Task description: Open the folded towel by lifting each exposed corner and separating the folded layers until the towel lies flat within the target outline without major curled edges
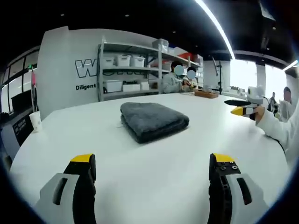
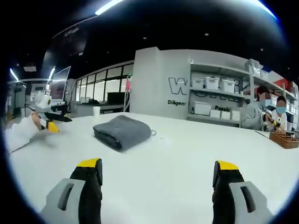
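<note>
Left gripper view: the left gripper (image 1: 153, 165) stands with its two yellow-tipped black fingers (image 1: 84, 164) spread wide apart and nothing between them. Ahead of the fingertips, well apart from them and roughly centred on the gap, lies the folded towel (image 1: 153, 120), dark grey, thick, squared into a compact stack on the white table (image 1: 154, 186). No part of the left gripper touches the towel. Off to the far side of the right-hand finger, the right gripper (image 1: 244, 110) enters, held in a hand with a white sleeve (image 1: 275, 128); whether its jaws are open cannot be told from this view.

Right gripper view: the right gripper (image 2: 159, 169) likewise holds its fingers (image 2: 227, 171) wide open and empty above the bare tabletop. The towel (image 2: 122, 131) lies beyond the fingertips, nearer the line of the left-hand finger than the right-hand one, and clear of both. Past the left-hand finger, farther out than the towel, the left gripper (image 2: 52, 127) appears in a white-sleeved hand just above the table surface.

Background: metal shelving (image 1: 133, 70) with white storage bins stands beyond the table, beside a wall panel (image 2: 159, 84) bearing lettering; seated people (image 2: 266, 114) work at the far edge of the table. A paper cup (image 1: 35, 120) stands at the table's edge, outward of the left-hand finger in the left gripper view.
</note>
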Demonstrator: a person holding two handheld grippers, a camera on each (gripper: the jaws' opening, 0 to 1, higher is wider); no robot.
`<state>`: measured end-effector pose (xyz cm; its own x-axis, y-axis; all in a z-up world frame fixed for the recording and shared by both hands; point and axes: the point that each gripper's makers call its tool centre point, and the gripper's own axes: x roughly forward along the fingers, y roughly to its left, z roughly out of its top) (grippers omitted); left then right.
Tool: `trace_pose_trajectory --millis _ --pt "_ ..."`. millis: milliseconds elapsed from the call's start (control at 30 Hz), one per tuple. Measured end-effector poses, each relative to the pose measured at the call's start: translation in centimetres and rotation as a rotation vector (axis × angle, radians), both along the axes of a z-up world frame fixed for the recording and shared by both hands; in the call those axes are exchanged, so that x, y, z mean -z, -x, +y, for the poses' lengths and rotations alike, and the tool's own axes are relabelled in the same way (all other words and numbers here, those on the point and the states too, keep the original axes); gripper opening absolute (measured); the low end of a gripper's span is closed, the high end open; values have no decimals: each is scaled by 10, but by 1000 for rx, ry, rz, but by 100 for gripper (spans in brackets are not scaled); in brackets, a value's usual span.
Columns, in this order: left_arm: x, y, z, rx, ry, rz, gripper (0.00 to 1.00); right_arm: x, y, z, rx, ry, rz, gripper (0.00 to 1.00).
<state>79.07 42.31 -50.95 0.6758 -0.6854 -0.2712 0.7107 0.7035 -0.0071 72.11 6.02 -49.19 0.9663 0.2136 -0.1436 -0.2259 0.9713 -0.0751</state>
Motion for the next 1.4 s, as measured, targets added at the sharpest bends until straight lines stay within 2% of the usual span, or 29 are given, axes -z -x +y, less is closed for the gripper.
trace_pose_trajectory --millis 133,300,433,567,800,1100,1400 --pt "-1 -2 2 -4 -2 -6 100 6 -3 2 -5 15 10 99" --pt "1 -2 2 -6 -10 6 100 6 -4 8 -3 57 -8 97" --pt "-5 0 1 0 10 -3 100 10 -7 11 3 67 12 98" --pt "-9 2 -2 10 34 -2 100 4 -10 21 3 88 7 98" --pt "-11 3 -2 15 60 12 100 -8 -24 57 -60 157 -2 99" --pt "-19 4 1 8 74 -1 100 -18 -56 110 -166 237 -3 99" --pt "-25 4 5 3 93 -10 100 -19 -86 154 -242 312 -12 99"
